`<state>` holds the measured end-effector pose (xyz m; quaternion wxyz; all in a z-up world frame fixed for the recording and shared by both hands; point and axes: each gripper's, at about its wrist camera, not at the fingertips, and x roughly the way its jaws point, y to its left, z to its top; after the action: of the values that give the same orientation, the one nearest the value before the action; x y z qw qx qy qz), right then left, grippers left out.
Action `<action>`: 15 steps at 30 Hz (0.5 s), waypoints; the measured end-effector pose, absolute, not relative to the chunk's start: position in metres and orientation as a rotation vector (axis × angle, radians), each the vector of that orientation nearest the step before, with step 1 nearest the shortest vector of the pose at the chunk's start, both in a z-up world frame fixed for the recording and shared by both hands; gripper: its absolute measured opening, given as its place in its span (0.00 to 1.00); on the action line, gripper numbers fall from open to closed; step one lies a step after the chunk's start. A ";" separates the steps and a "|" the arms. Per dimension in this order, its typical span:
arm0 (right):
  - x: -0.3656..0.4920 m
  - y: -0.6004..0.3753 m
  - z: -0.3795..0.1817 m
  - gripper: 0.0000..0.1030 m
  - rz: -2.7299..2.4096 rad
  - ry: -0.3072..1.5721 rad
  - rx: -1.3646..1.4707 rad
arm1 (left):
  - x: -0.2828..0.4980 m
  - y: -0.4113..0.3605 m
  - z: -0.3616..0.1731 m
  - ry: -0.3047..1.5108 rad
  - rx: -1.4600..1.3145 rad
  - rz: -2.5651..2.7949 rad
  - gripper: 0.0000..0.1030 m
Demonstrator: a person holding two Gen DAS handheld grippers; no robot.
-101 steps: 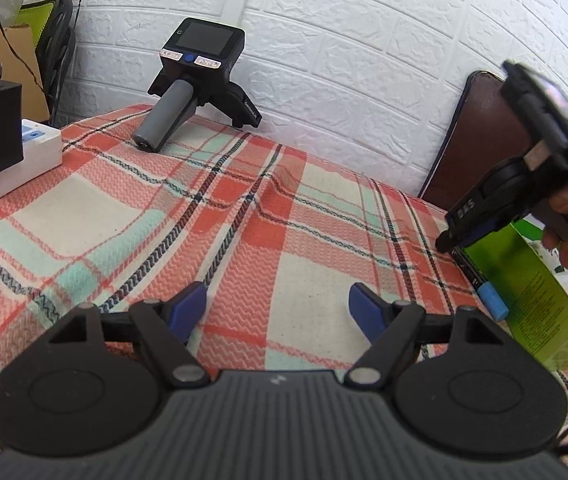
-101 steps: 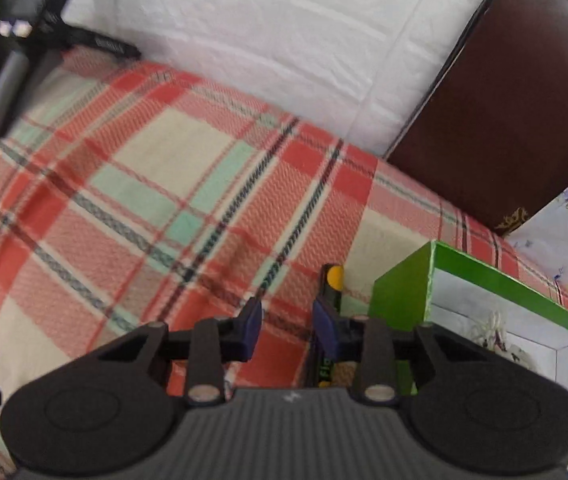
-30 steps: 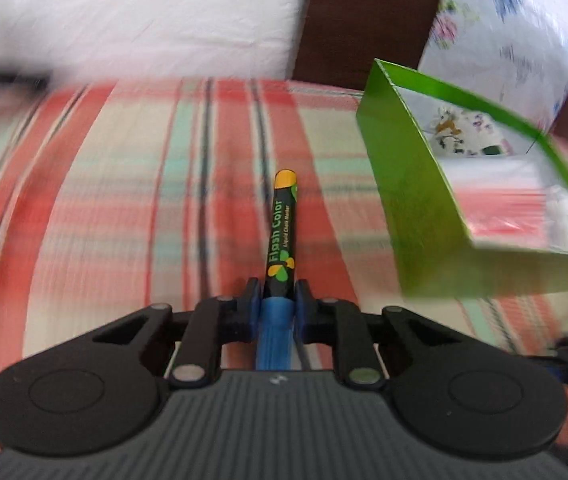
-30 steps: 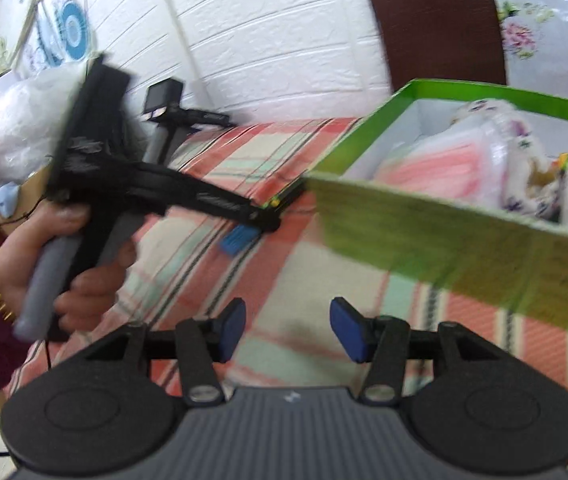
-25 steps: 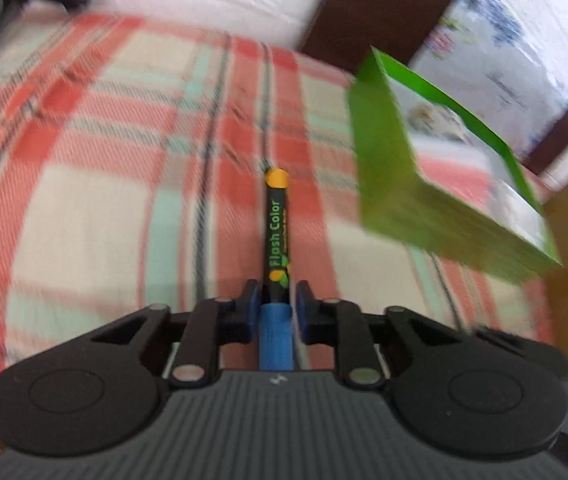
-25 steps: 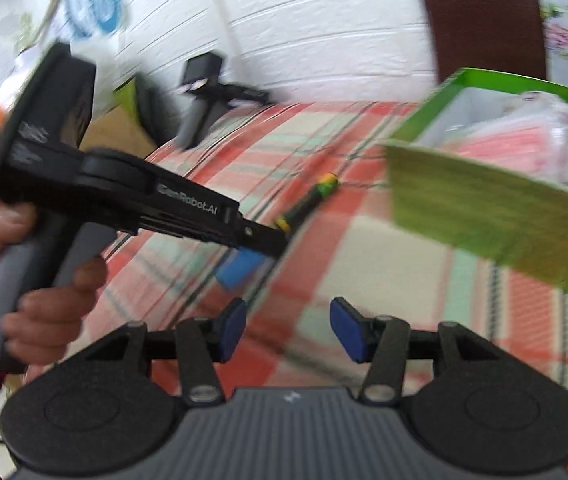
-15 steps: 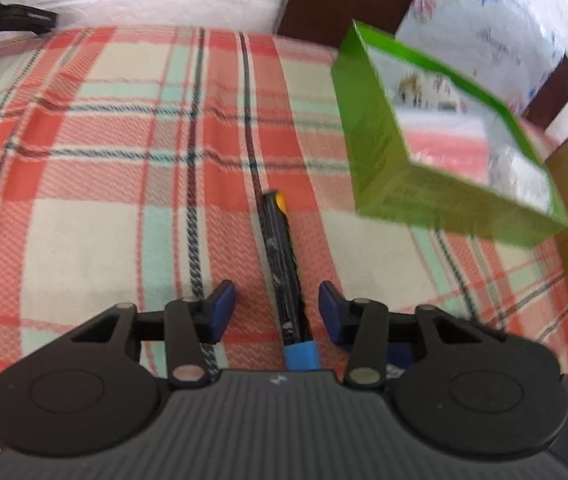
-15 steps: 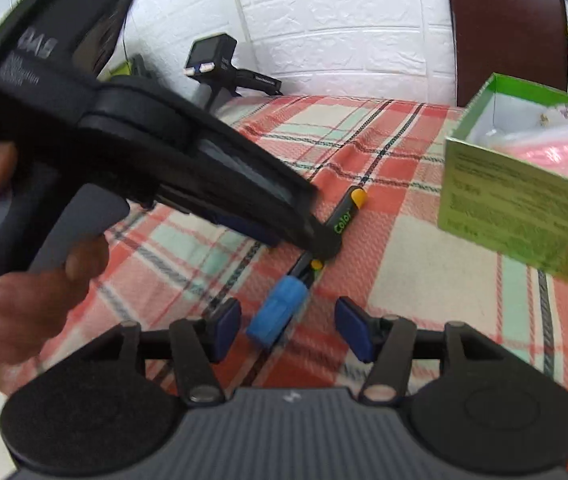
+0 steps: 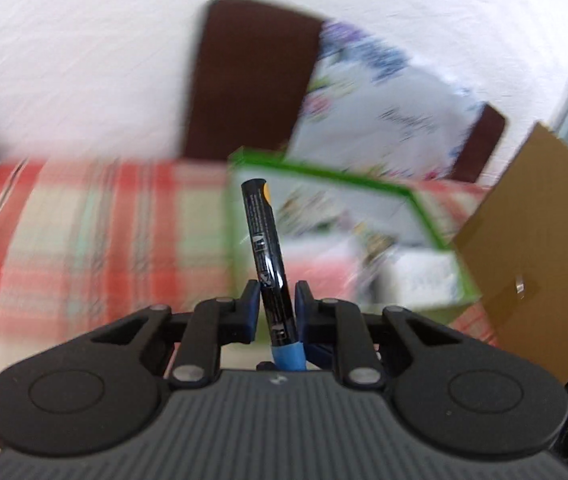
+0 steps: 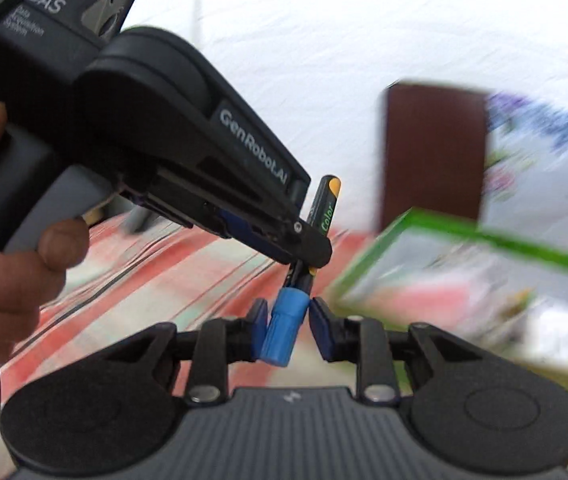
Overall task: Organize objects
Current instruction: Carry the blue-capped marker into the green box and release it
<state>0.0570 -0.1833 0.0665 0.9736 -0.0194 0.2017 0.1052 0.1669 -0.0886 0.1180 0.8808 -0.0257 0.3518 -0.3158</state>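
My left gripper (image 9: 275,305) is shut on a black marker (image 9: 265,248) with a blue cap and an orange tip. It holds the marker up off the plaid cloth, tip toward the green box (image 9: 326,184). In the right wrist view the left gripper (image 10: 304,248) comes in from the left with the marker (image 10: 324,204). The blue cap (image 10: 284,330) sits between my right gripper's (image 10: 286,330) blue pads (image 10: 258,330). The right pads stand slightly apart beside the cap, with a gap on the right side. The green box (image 10: 464,236) holds packets.
The plaid cloth (image 9: 84,232) covers the table. A dark brown chair back (image 9: 248,80) and a floral sheet (image 9: 380,104) stand behind the box. A brown cardboard flap (image 9: 532,248) is at the right. The holder's hand (image 10: 8,248) is at far left.
Half a second ago the marker lay on the cloth between my open left fingers. Now my left gripper has closed on it and lifted it. My right gripper has come up around the blue cap.
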 end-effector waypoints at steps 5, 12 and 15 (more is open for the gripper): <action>0.074 -0.245 0.075 0.21 0.071 0.371 0.021 | 0.190 -0.161 0.129 0.700 0.009 -0.741 0.20; 0.093 -0.289 0.058 0.36 -0.051 0.387 0.090 | 0.210 -0.202 0.107 0.651 0.111 -0.632 0.48; 0.078 -0.308 0.060 0.40 -0.096 0.283 0.129 | 0.213 -0.188 0.103 0.545 0.154 -0.505 0.53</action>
<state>0.0781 -0.3078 0.0598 0.9868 0.0645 0.1408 -0.0477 0.2128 -0.1877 0.1028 0.9289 0.0751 0.2661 -0.2465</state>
